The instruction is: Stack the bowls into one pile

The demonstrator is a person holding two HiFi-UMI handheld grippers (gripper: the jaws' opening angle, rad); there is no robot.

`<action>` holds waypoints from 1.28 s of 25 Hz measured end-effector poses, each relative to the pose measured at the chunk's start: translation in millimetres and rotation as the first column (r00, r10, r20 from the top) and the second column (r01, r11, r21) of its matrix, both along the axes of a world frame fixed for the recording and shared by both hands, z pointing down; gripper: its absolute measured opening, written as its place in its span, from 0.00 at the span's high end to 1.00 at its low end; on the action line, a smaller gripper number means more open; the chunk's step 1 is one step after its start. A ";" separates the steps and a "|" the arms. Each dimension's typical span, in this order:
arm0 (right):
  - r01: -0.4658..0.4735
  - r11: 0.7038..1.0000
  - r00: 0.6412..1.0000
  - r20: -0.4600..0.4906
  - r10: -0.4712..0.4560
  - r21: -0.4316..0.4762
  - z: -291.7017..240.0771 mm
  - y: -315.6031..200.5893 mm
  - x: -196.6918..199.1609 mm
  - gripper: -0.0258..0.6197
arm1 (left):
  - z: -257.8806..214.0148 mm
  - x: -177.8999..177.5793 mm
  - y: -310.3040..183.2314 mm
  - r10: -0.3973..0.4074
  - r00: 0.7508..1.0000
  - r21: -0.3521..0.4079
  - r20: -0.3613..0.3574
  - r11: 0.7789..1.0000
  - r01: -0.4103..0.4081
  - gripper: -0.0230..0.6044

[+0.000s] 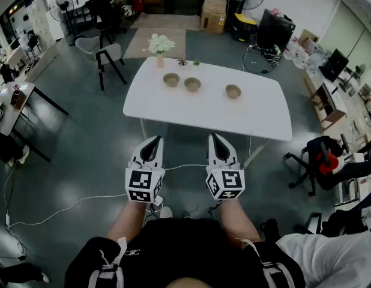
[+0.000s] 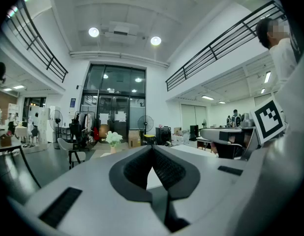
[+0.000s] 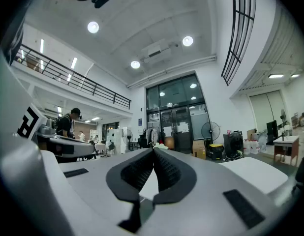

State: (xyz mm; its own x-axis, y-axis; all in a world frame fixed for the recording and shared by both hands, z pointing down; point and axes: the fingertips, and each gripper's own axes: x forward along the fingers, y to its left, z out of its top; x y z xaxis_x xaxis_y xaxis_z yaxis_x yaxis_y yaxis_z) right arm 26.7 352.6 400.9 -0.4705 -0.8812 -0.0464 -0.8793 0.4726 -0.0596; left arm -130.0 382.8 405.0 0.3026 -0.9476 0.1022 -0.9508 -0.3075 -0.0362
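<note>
The person's black shirt [image 1: 173,251] lies along the bottom edge of the head view. Just above it in the frame are the two tools, each with its marker cube nearest the body. The left tool [image 1: 153,140] sits at lower centre-left and the right tool [image 1: 215,138] is near it to the right, the pair side by side with their tips pointing up-frame toward the counter. Both hang over the grey floor [image 1: 83,155], short of the counter's near edge and well apart from the bowls.

In the left gripper view the left tool [image 2: 152,147] has its jaws pressed together at the tips, with nothing between them. The right gripper view shows the same for the right tool [image 3: 153,149]: the tips meet and it is empty.

The white counter [image 1: 203,113] fills the middle of the head view. Three tan bowls stand in a loose row on its far half, each apart from the others and none stacked. The first bowl [image 1: 171,80] is toward the upper left, the second bowl [image 1: 193,84] is near it on the right, and the third bowl [image 1: 233,91] is further right. A vase of white flowers [image 1: 160,45] stands at the counter's far edge, above the first bowl in the frame. A chair [image 1: 106,56] stands on the floor at the upper left of the counter, and a white cable [image 1: 71,206] trails across the floor at lower left.
</note>
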 end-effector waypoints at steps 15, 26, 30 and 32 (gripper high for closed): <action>-0.006 1.000 1.000 0.018 0.006 -0.006 4.5 -19.6 -26.0 0.94 | 2.2 -25.3 -20.2 0.000 1.000 -0.005 -0.013 1.000 0.000 0.94; -0.043 0.999 0.999 0.022 0.043 -0.002 3.3 -19.9 -76.1 0.94 | 3.2 -69.9 -23.3 0.059 0.998 0.007 -0.016 0.998 -0.059 0.94; -0.037 0.999 0.999 0.019 0.037 0.002 -0.6 -22.1 -98.4 0.94 | 2.4 -90.2 -25.8 0.057 0.998 0.004 -0.018 0.998 -0.057 0.94; -0.032 0.999 0.999 0.013 0.032 0.007 -0.3 -24.6 -107.7 0.94 | 5.3 -98.8 -28.3 0.052 0.998 0.000 -0.019 0.999 -0.052 0.94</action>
